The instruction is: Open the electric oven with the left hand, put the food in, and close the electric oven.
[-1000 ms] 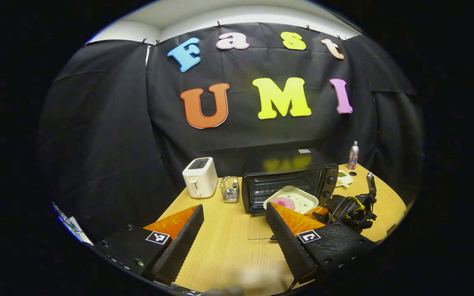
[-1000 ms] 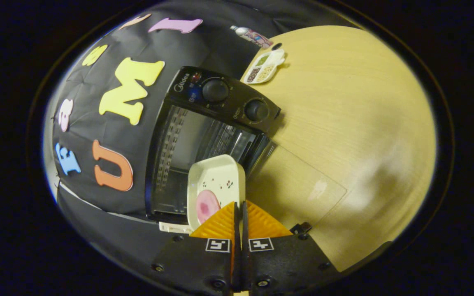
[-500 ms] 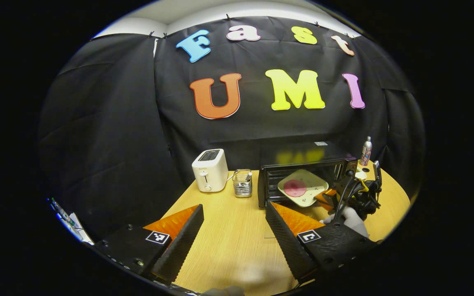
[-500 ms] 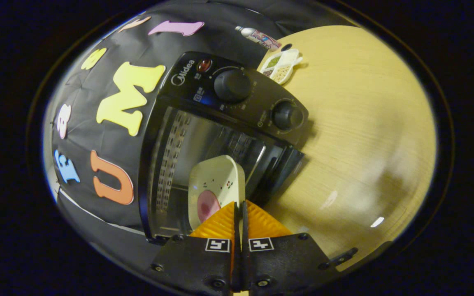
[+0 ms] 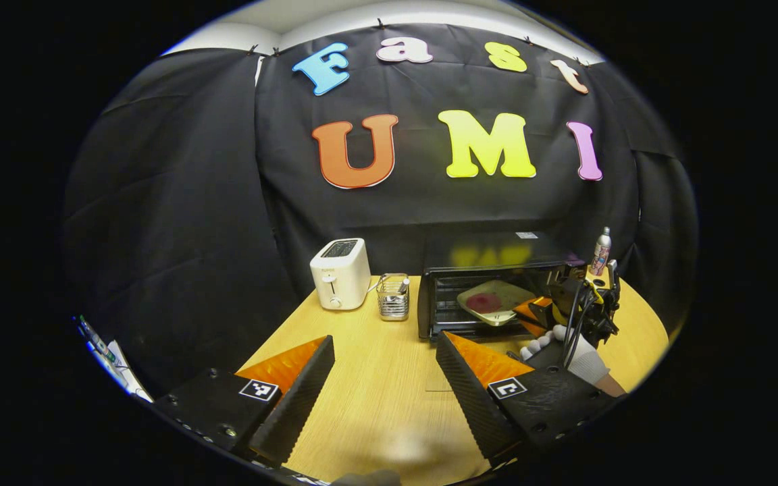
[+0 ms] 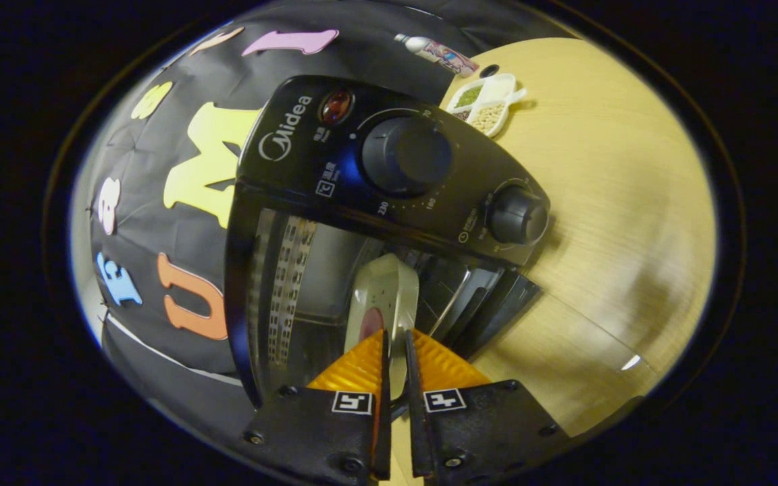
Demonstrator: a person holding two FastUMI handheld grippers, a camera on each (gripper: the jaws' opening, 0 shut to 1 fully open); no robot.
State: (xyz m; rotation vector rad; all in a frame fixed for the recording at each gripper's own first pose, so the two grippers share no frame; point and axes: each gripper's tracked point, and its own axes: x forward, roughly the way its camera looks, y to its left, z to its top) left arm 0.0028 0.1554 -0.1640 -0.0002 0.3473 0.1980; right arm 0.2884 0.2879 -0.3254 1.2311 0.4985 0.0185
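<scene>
**Two grippers, one plate inside the oven**

Two grippers are at work over the wooden desk (image 5: 375,378). The left gripper (image 5: 382,378) hangs above the desk's near edge with its fingers spread wide and nothing between them. The right gripper (image 6: 394,351) reaches into the mouth of the electric oven (image 6: 389,175), its orange fingers almost together with a thin gap around the rim of the plate (image 6: 385,297); whether both still press on that rim I cannot tell. The white plate with its pink slice of food (image 5: 485,302) sits inside the oven cavity, past the front opening, and the glass door (image 6: 564,358) lies folded down flat toward the desk. A gloved hand (image 5: 581,358) holds the right gripper in front of the oven. Along the desk's far edge stand a white toaster (image 5: 340,273) and, just beside the oven, a wire basket (image 5: 393,295). At the far right corner are a bottle (image 5: 601,251) and a divided dish (image 6: 487,104).
</scene>
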